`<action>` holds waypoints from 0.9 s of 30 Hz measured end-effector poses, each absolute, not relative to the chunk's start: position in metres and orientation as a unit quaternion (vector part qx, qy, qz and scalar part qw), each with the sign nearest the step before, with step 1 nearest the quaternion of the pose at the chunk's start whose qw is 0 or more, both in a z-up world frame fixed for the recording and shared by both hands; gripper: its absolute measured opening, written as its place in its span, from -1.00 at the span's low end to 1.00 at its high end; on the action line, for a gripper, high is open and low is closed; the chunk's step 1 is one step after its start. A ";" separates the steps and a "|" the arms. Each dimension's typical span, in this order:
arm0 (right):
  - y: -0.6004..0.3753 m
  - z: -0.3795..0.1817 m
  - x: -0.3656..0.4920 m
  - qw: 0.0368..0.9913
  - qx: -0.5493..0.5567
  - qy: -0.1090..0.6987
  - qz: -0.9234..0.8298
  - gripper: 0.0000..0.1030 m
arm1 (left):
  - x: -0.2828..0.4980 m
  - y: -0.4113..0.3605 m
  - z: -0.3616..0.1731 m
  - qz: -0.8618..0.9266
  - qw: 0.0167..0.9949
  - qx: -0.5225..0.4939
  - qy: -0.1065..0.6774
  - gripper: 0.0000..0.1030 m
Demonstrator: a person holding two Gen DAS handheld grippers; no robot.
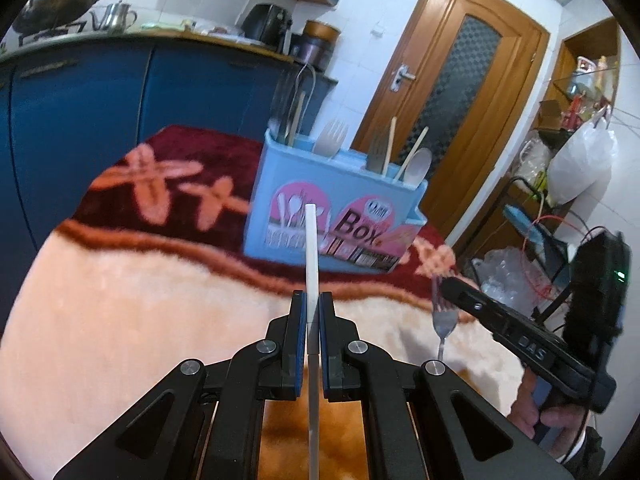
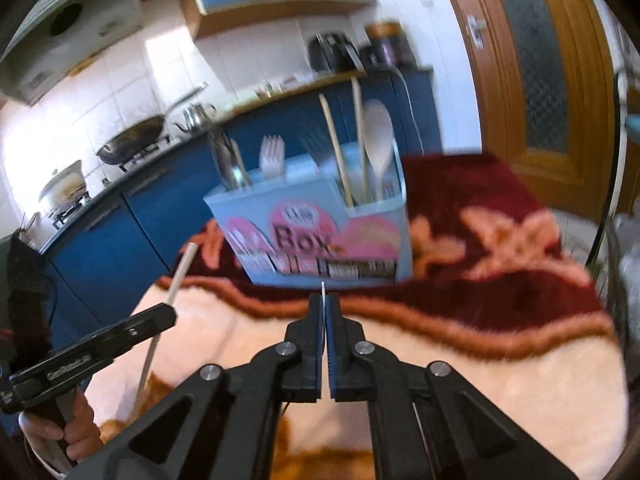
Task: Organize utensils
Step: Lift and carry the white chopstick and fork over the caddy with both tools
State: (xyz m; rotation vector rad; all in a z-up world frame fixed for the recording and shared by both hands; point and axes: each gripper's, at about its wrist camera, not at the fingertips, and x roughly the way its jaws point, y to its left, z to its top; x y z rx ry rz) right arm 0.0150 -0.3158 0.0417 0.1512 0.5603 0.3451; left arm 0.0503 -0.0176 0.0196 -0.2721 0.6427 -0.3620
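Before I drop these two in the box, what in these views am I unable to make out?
- White flat utensil in the left claw: its working end runs out of the left wrist view's bottom edge.
- Metal fork in the right claw: edge-on sliver in its own view.
- Blue plastic utensil box: compartment dividers hidden behind its front wall; motion-blurred in the right view.

Black linkage left gripper, silver screws, blue-lined jaws, bare-skinned hand

Blue cabinets under wood-edged counter; white tiled wall; wooden door with frosted pane.
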 end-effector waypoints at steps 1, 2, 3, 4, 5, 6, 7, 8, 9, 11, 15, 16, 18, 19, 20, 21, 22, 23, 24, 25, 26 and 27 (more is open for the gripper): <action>-0.314 0.049 0.011 0.949 0.066 0.258 0.166 -0.94 | 0.050 -0.018 0.022 -0.177 0.926 -0.132 0.307 -0.89; -0.313 0.053 0.008 0.954 0.060 0.246 0.161 -0.94 | 0.050 -0.018 0.028 -0.179 0.929 -0.130 0.296 -0.89; -0.312 0.060 0.004 0.959 0.052 0.231 0.153 -0.94 | 0.051 -0.019 0.031 -0.180 0.932 -0.129 0.289 -0.89; -0.312 0.065 0.002 0.964 0.046 0.219 0.146 -0.94 | 0.052 -0.020 0.036 -0.180 0.935 -0.126 0.278 -0.89; -0.312 0.072 -0.001 0.969 0.038 0.203 0.136 -0.94 | 0.053 -0.020 0.041 -0.181 0.938 -0.124 0.269 -0.89; -0.313 0.077 -0.001 0.972 0.033 0.193 0.129 -0.94 | 0.054 -0.021 0.046 -0.181 0.941 -0.122 0.260 -0.89; -0.313 0.083 -0.002 0.976 0.026 0.181 0.119 -0.94 | 0.056 -0.022 0.051 -0.181 0.943 -0.121 0.251 -0.89; -0.314 0.089 -0.001 0.979 0.020 0.169 0.109 -0.94 | 0.058 -0.023 0.056 -0.181 0.946 -0.119 0.242 -0.89; -0.315 0.093 0.001 0.981 0.016 0.162 0.102 -0.94 | 0.060 -0.024 0.059 -0.181 0.948 -0.118 0.234 -0.89; -0.318 0.104 0.007 0.985 0.011 0.146 0.088 -0.94 | 0.067 -0.025 0.069 -0.180 0.953 -0.119 0.213 -0.89; -0.323 0.124 0.021 0.991 -0.001 0.119 0.063 -0.94 | 0.084 -0.027 0.089 -0.179 0.961 -0.124 0.172 -0.89; -0.324 0.129 0.024 0.992 -0.004 0.113 0.058 -0.94 | 0.088 -0.028 0.094 -0.179 0.963 -0.122 0.161 -0.89; -0.327 0.140 0.033 0.994 -0.010 0.100 0.046 -0.94 | 0.097 -0.030 0.103 -0.177 0.967 -0.119 0.138 -0.89; -0.328 0.144 0.037 0.995 -0.011 0.095 0.041 -0.94 | 0.102 -0.031 0.106 -0.175 0.969 -0.119 0.128 -0.89; -0.329 0.148 0.043 0.995 -0.013 0.091 0.038 -0.94 | 0.110 -0.032 0.111 -0.171 0.971 -0.121 0.115 -0.89; -0.330 0.151 0.047 0.995 -0.014 0.089 0.036 -0.94 | 0.115 -0.032 0.113 -0.167 0.972 -0.123 0.109 -0.89; -0.331 0.155 0.052 0.996 -0.016 0.085 0.032 -0.94 | 0.123 -0.032 0.116 -0.163 0.973 -0.127 0.102 -0.89; -0.332 0.157 0.057 0.996 -0.019 0.083 0.028 -0.94 | 0.127 -0.033 0.117 -0.160 0.974 -0.129 0.098 -0.89; -0.332 0.159 0.060 0.996 -0.021 0.081 0.026 -0.94 | 0.134 -0.033 0.117 -0.151 0.976 -0.129 0.090 -0.89; -0.332 0.160 0.065 0.996 -0.024 0.080 0.023 -0.94 | 0.140 -0.034 0.118 -0.144 0.978 -0.128 0.082 -0.89; -0.333 0.161 0.068 0.996 -0.026 0.079 0.021 -0.94 | 0.145 -0.034 0.117 -0.138 0.979 -0.128 0.075 -0.89; -0.334 0.161 0.073 0.996 -0.028 0.078 0.019 -0.94 | 0.150 -0.035 0.117 -0.129 0.981 -0.128 0.068 -0.89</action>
